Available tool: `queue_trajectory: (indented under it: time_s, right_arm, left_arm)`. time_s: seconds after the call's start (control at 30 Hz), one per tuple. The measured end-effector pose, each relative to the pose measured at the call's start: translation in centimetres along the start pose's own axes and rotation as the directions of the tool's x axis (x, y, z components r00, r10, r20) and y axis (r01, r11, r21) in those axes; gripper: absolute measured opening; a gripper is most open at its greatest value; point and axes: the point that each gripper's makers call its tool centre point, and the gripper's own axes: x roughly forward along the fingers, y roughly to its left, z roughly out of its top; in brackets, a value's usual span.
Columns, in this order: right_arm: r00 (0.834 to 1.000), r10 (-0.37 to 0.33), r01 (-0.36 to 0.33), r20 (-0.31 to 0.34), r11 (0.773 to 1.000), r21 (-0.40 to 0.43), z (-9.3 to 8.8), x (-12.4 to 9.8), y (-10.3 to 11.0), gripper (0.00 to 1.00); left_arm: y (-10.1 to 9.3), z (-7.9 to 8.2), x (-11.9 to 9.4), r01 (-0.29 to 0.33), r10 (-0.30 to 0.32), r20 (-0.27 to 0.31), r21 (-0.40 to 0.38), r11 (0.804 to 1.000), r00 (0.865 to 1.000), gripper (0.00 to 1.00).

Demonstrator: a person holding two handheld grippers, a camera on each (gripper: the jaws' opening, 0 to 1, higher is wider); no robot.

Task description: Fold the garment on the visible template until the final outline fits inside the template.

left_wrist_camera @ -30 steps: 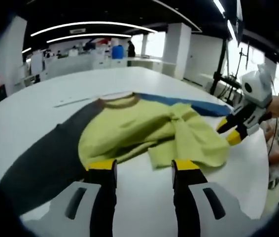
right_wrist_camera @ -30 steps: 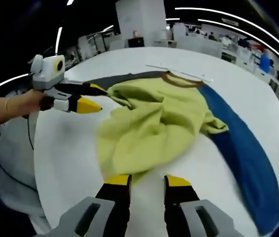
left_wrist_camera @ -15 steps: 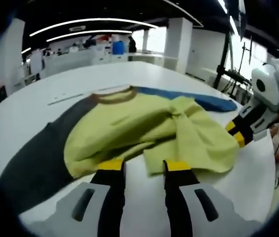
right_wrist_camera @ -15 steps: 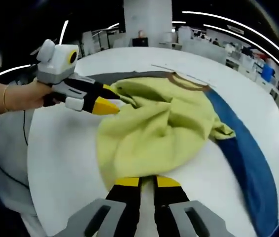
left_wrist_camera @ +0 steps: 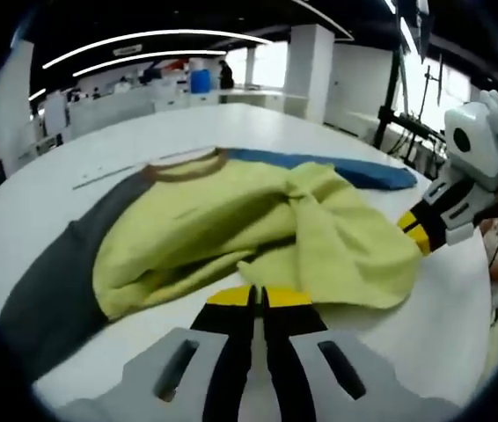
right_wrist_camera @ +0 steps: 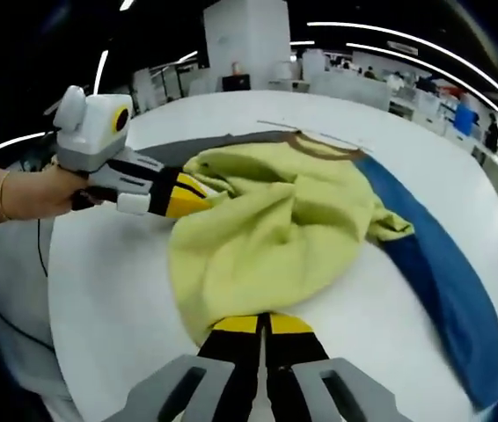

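- Two grippers meet one rumpled yellow-green garment [left_wrist_camera: 258, 233] on a white table [right_wrist_camera: 108, 290]. It lies bunched over the template: a grey band [left_wrist_camera: 55, 272] on one side, a blue band [right_wrist_camera: 438, 272] on the other, its brown collar [left_wrist_camera: 183, 167] at the far end.
- The left gripper [left_wrist_camera: 258, 297] has its jaws pressed together at the garment's near hem; fabric appears pinched between the tips. From the right gripper view it reaches in at the garment's grey-band side [right_wrist_camera: 187, 195].
- The right gripper [right_wrist_camera: 262, 325] likewise has jaws together on the hem nearest it, seemingly clamped on cloth. From the left gripper view it sits at the garment's blue-band edge [left_wrist_camera: 416, 233].
- Risk, as a judgement: either pinch may hold several layers, so a lift could drag the whole bundle off the template instead of opening a clean fold.
- Uneven pulling could twist the cloth further, leaving lumps outside the outline.
- Room: bare table surrounds the garment on every side, and beyond the collar a thin pale strip [left_wrist_camera: 113, 178] lies well apart from it.
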Motion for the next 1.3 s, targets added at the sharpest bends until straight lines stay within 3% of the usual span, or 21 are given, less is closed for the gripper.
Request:
queue_trajectory:
  time_s: [0.17, 0.47, 0.77, 1.03, 1.17, 1.3]
  right_arm:
    - [0.998, -0.035, 0.032, 0.044, 0.998, 0.053, 0.9, -1.6, -0.7, 0.0]
    - [0.994, -0.1, 0.096, 0.032, 0.989, 0.11, 0.7, -4.1, -1.2, 0.0]
    - [0.986, -0.163, 0.156, 0.045, 0.978, 0.138, 0.4, -6.8, -1.7, 0.0]
    - [0.974, -0.218, 0.202, 0.063, 0.959, 0.197, 0.4, -8.5, -2.0, 0.0]
    - [0.967, -0.244, 0.224, 0.068, 0.95, 0.219, 0.1, -9.3, -2.1, 0.0]
    - [0.965, -0.256, 0.235, 0.064, 0.944, 0.231, -0.3, -9.9, -2.0, 0.0]
  left_arm:
    - [-0.2, 0.8, -1.8, 0.027, -0.028, 0.036, 0.012, 1.0, 0.999, 0.0]
    - [-1.0, 2.3, -5.7, 0.031, -0.031, 0.09, 0.001, 1.0, 0.995, 0.0]
    - [-1.0, 2.2, -9.8, 0.015, -0.012, 0.121, -0.025, 1.0, 0.993, 0.0]
    - [-0.9, 2.3, -12.9, -0.002, 0.018, 0.168, -0.094, 0.996, 0.986, 0.0]
    - [-1.1, 1.8, -14.0, -0.007, 0.028, 0.173, -0.12, 0.993, 0.984, 0.0]
    - [-1.2, 0.9, -14.5, -0.015, 0.03, 0.158, -0.095, 0.995, 0.987, 0.01]
